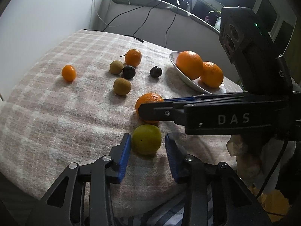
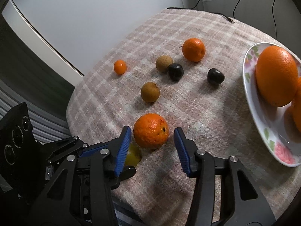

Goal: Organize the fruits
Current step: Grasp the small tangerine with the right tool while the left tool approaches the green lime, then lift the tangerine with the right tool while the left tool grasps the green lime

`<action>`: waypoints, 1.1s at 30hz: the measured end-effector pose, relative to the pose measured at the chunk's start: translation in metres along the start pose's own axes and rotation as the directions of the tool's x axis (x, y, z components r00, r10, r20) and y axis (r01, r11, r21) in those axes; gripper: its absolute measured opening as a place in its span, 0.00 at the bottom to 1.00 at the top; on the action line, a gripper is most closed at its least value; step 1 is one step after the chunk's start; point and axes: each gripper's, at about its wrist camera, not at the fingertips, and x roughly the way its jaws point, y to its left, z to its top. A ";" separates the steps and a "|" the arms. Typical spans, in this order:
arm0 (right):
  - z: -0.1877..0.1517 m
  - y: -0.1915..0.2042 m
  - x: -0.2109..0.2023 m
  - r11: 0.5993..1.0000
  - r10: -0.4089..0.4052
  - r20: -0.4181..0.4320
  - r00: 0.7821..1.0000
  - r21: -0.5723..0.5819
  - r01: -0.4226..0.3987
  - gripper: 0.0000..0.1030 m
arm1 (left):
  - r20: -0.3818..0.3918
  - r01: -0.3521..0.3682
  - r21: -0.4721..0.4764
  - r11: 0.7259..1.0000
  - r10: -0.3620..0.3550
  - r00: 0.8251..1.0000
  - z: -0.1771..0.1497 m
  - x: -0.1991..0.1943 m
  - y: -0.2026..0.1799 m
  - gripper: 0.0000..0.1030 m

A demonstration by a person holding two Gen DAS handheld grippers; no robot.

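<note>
while i held both tools low over the checked cloth [image 1: 56, 113], my left gripper [image 1: 147, 141] stood around the green fruit [image 1: 146, 139]. its left blue pad seemed to touch the fruit's side, and at the right pad a thin gap was visible, so the jaws were spread around it and did not yet pinch it. the green fruit lay on the cloth near the front edge. it was almost round, so i could not name a long axis; a small dark dot faced my camera.

my right gripper [image 2: 152, 133] stood around the mandarin [image 2: 151, 130], just behind the green fruit. both blue pads were a little apart from the peel, so these jaws were also spread and held nothing. the mandarin was round and slightly flat, and its small dark navel pointed to the right side in the right wrist view.

further back on the cloth lay two brown fruits [image 2: 150, 92], two dark fruits [image 2: 175, 72], a second mandarin [image 2: 193, 50] with its stalk end toward the right, and a small oval kumquat [image 2: 120, 67] alone at the left. in the left wrist view its long axis stood nearly upright. on the flowered plate [image 2: 250, 86] at the right lay a big orange [image 2: 276, 76], its long axis up and down in the right wrist view, touching another orange fruit [image 1: 211, 74].
</note>
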 end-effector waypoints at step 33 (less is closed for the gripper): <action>-0.030 -0.061 -0.099 0.985 -0.147 0.221 0.964 0.126 0.122 0.39 | 0.063 0.065 0.031 0.997 -0.067 0.996 0.033 0.004 -0.030 0.26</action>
